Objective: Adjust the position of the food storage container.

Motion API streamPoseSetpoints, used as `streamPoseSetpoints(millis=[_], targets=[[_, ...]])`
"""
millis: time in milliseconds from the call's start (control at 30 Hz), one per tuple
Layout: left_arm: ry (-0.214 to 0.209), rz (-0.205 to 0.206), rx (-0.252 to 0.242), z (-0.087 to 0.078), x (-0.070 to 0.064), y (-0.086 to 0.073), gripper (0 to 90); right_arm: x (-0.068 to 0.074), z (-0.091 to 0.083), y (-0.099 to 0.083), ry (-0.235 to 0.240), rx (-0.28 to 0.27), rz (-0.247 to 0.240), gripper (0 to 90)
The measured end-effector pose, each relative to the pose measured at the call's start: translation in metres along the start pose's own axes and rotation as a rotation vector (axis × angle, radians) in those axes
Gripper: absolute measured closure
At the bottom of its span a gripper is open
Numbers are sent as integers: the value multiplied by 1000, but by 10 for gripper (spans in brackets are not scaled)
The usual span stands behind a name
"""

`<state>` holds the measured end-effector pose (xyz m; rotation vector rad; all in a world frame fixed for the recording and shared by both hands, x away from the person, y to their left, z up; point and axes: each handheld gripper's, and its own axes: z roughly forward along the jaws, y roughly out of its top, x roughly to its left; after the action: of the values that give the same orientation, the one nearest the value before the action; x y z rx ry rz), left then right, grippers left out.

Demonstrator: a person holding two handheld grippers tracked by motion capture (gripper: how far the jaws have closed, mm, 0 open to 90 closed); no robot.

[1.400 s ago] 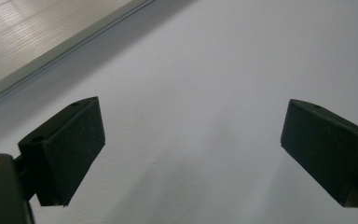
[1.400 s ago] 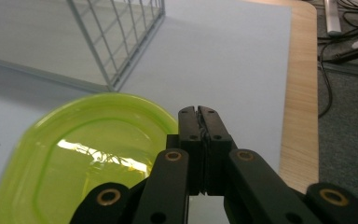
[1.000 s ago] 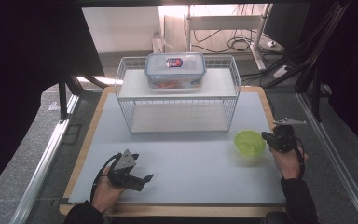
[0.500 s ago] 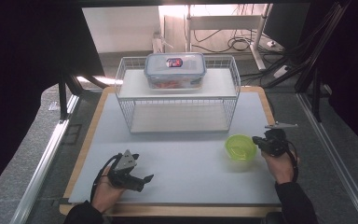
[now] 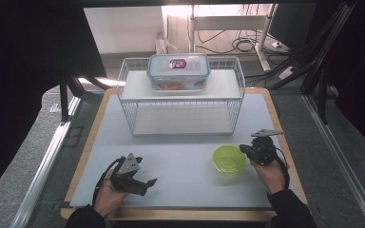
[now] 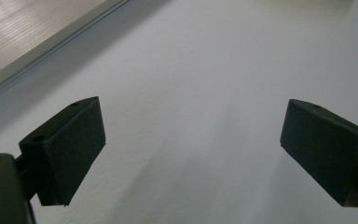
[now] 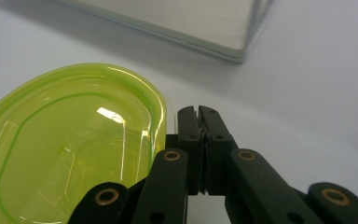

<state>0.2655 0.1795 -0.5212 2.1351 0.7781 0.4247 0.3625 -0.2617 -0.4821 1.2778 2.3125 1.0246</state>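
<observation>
Here the right gripper (image 5: 247, 152) sat at the right side of the white mat (image 5: 180, 156), its jaws pressed together, with the green lid (image 5: 228, 158) lying flat on the mat just beside it on its left. In the right gripper view the closed tips (image 7: 199, 116) stood just past the lid's (image 7: 70, 144) rim, and whether they touched that rim could not be told; nothing was pinched between them. The left gripper (image 5: 145, 183) lay low over the near left part of the mat, held in the person's left hand (image 5: 107, 197), well apart from the lid. Its jaws were spread wide, and the left gripper view showed the two black pads (image 6: 74, 144) with bare mat (image 6: 191, 93) between them. Farther back on the mat stood a white wire rack (image 5: 180, 102), and on its top shelf rested a clear lidded container (image 5: 178, 71) with reddish contents.
</observation>
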Motion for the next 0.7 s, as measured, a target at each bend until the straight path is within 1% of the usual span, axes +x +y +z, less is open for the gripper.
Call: streamPoseSetpoints(millis=[100,400,500,567,633,700], targets=[[1,2,2,0,0,0,64,11,4,1,22,5,-26,885],[-3,0,5,0,-1,0,64,42,13,4,97,16,-65,888],[-5,-1,8,1,-1,0,64,50,16,5,120,18,-77,888],[-6,-2,10,0,-1,0,64,51,16,5,118,17,-92,878],[-4,-5,6,0,-1,0,64,49,14,4,118,21,-86,877],[-3,-5,3,-1,-1,0,64,44,11,2,103,23,-82,879]])
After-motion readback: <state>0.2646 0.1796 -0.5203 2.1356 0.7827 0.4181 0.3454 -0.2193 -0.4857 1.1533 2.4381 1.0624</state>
